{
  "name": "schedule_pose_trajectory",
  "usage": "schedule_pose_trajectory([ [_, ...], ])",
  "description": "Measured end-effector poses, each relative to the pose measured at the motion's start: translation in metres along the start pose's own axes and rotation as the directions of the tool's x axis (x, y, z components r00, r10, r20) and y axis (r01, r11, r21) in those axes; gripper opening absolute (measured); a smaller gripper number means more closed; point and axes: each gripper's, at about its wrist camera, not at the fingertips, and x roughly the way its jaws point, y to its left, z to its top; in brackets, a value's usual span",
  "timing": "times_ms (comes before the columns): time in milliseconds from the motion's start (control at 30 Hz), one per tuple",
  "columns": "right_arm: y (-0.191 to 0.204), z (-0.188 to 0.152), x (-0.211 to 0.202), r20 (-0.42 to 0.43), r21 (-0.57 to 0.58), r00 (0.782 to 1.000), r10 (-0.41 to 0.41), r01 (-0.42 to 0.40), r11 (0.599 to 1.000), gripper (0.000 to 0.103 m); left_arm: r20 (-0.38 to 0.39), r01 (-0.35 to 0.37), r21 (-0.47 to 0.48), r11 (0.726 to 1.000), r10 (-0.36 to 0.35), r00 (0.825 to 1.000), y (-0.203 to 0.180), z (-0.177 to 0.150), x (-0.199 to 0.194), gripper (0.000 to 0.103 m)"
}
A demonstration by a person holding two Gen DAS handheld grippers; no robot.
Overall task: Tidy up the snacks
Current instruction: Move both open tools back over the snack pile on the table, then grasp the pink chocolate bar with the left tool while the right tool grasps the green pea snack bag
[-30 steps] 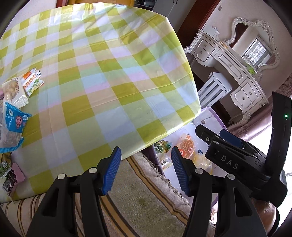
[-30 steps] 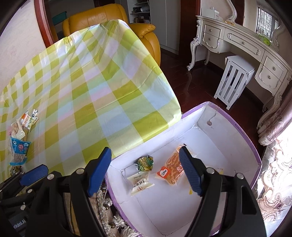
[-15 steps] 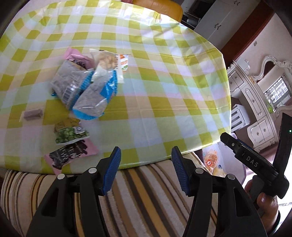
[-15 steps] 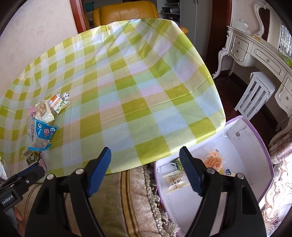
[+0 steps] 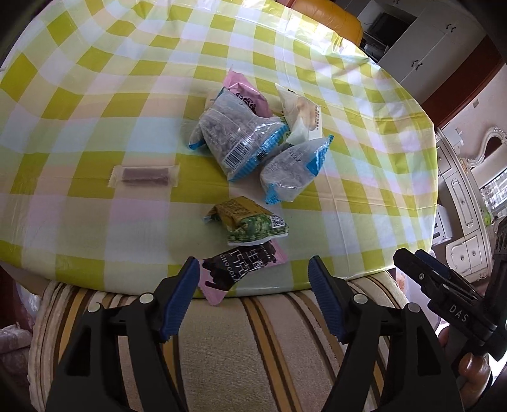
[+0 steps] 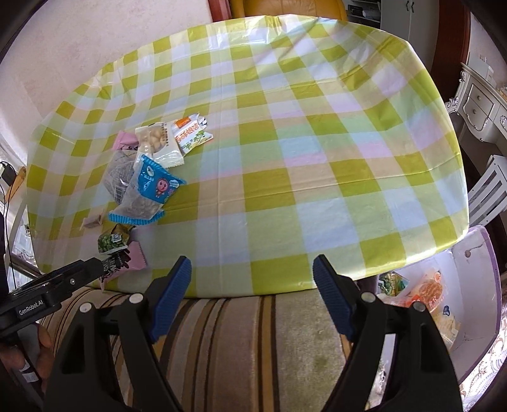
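Several snack packets lie on the checked table (image 5: 95, 126): two clear blue-edged bags (image 5: 237, 136), a white packet (image 5: 304, 114), a wrapped bar (image 5: 144, 174), a green pea packet (image 5: 253, 225) and a pink chocolate packet (image 5: 240, 269) overhanging the near edge. My left gripper (image 5: 252, 269) hovers just over that pink packet. Its jaws are opening and the pads touch nothing. My right gripper (image 6: 252, 269) hangs over the table's near edge, to the right of the pile (image 6: 149, 177), its jaws opening with nothing between them. The purple-rimmed box (image 6: 488, 241) at the lower right holds an orange packet (image 6: 427, 291) and a green one (image 6: 391, 282).
A striped seat (image 6: 237, 332) runs under both grippers along the table's near edge. Off the table's right side stand a white dresser (image 6: 481, 104) and a white slatted stool (image 6: 488, 187). A yellow armchair (image 6: 285, 6) is behind the table.
Both views have swung left, away from the box and onto the table. The snack pile has come in front of the left gripper, whose jaws stand wider than before.
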Motion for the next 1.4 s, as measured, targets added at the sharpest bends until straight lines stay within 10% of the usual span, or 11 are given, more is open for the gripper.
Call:
schedule_pose_trajectory([
  [700,0.146,0.028,0.064,-0.175,-0.293,0.973,0.148,-0.195,0.936,0.079,-0.041,-0.003,0.058,0.998,0.005,0.999,0.048,-0.007,-0.009,0.069],
  [833,0.151,0.03,0.082,-0.214,-0.291,0.967,0.142,-0.201,0.935,0.078,-0.043,0.011,0.055,0.998,-0.009,0.999,0.05,-0.008,-0.009,0.069],
  [933,0.15,0.031,0.091,-0.241,-0.277,0.959,0.153,-0.218,0.936,0.05,-0.049,0.021,0.075,0.997,-0.018,0.999,0.047,-0.007,-0.008,0.069],
  [1400,0.117,0.03,0.08,-0.239,-0.205,0.95,0.2,-0.251,0.946,0.047,-0.099,0.024,0.266,0.964,0.002,0.995,0.016,0.007,0.015,0.067],
])
